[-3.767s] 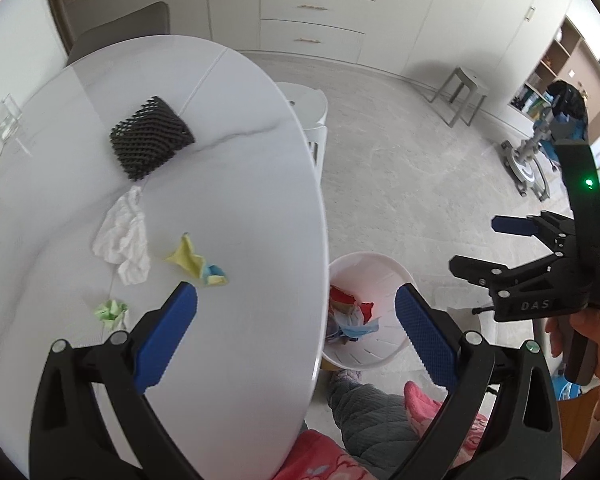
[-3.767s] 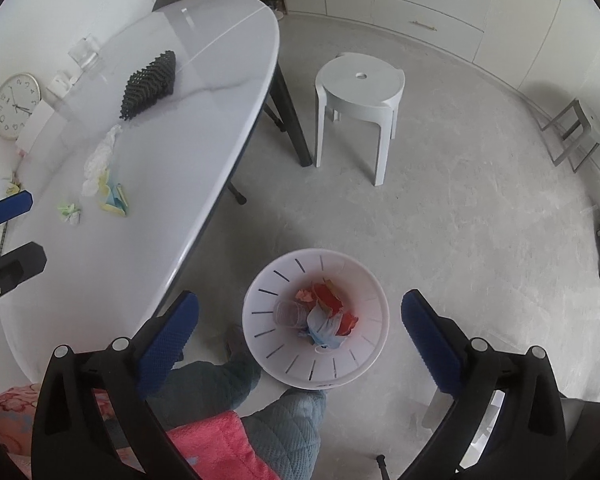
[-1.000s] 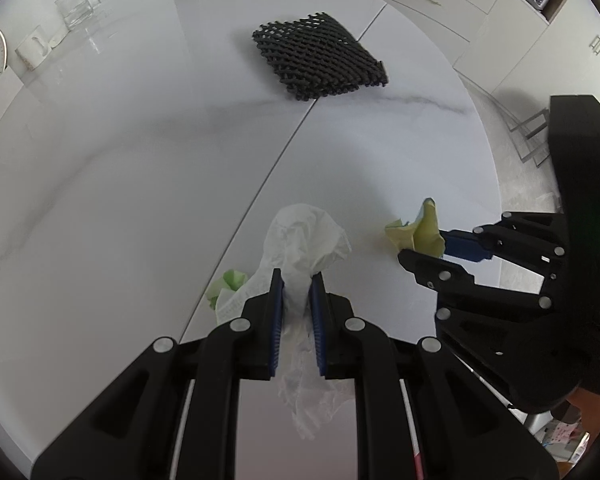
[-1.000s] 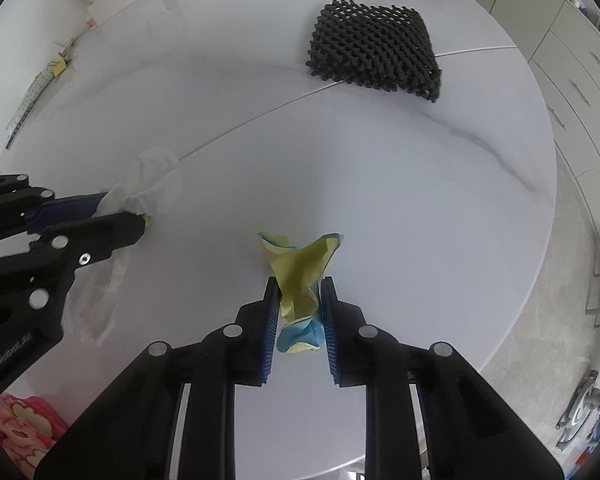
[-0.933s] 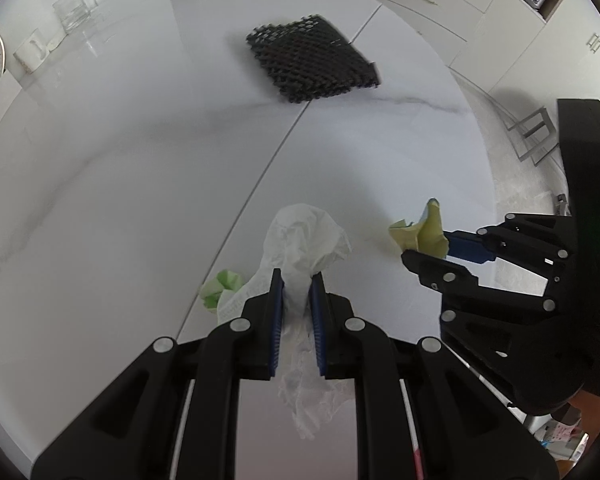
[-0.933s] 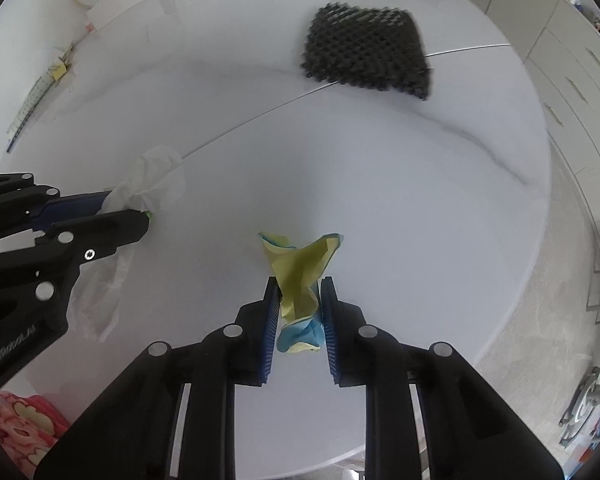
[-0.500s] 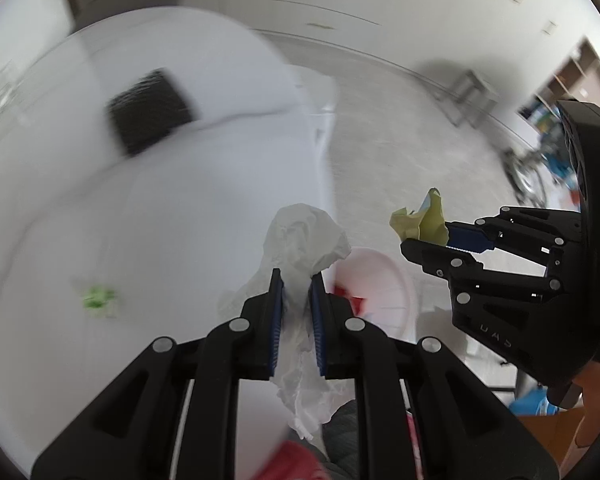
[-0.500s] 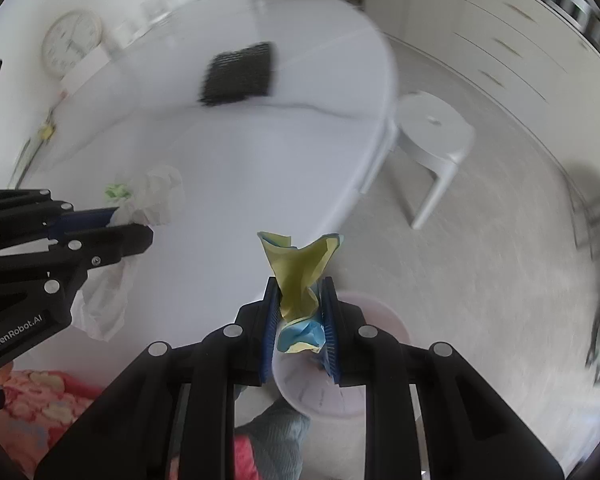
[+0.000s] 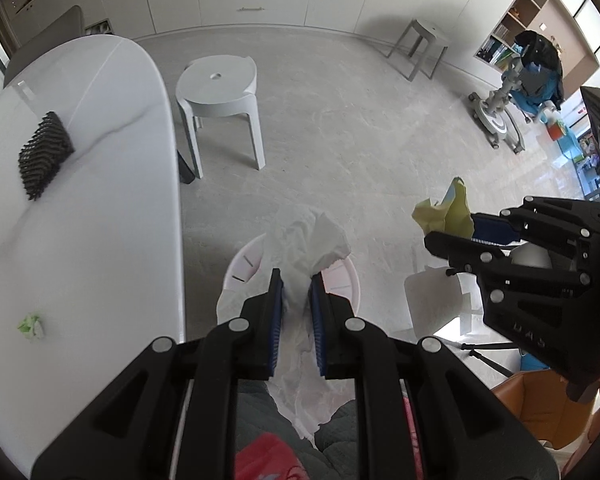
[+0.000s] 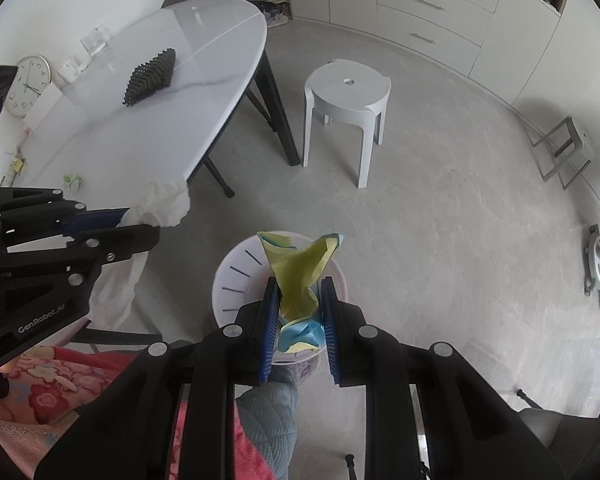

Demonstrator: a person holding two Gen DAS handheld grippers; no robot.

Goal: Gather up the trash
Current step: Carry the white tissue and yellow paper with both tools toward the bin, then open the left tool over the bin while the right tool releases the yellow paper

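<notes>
My left gripper (image 9: 296, 280) is shut on a crumpled white tissue (image 9: 312, 236) and holds it above the white trash bin (image 9: 244, 264) on the floor. My right gripper (image 10: 300, 288) is shut on a yellow and blue crumpled paper (image 10: 300, 276), also above the bin (image 10: 236, 276). The right gripper with the paper (image 9: 448, 210) shows at the right of the left wrist view. The left gripper with the tissue (image 10: 166, 202) shows at the left of the right wrist view. A small green paper scrap (image 9: 30, 324) lies on the white table (image 9: 100, 184).
A black mesh pad (image 9: 44, 154) lies on the table's far part. A white stool (image 9: 220, 88) stands on the floor beyond the bin. A grey stool (image 9: 420, 46) and cabinets are farther back. The person's knees are under the grippers.
Both grippers have swung off the table with their trash and now hang over the bin. The green scrap stays on the table.
</notes>
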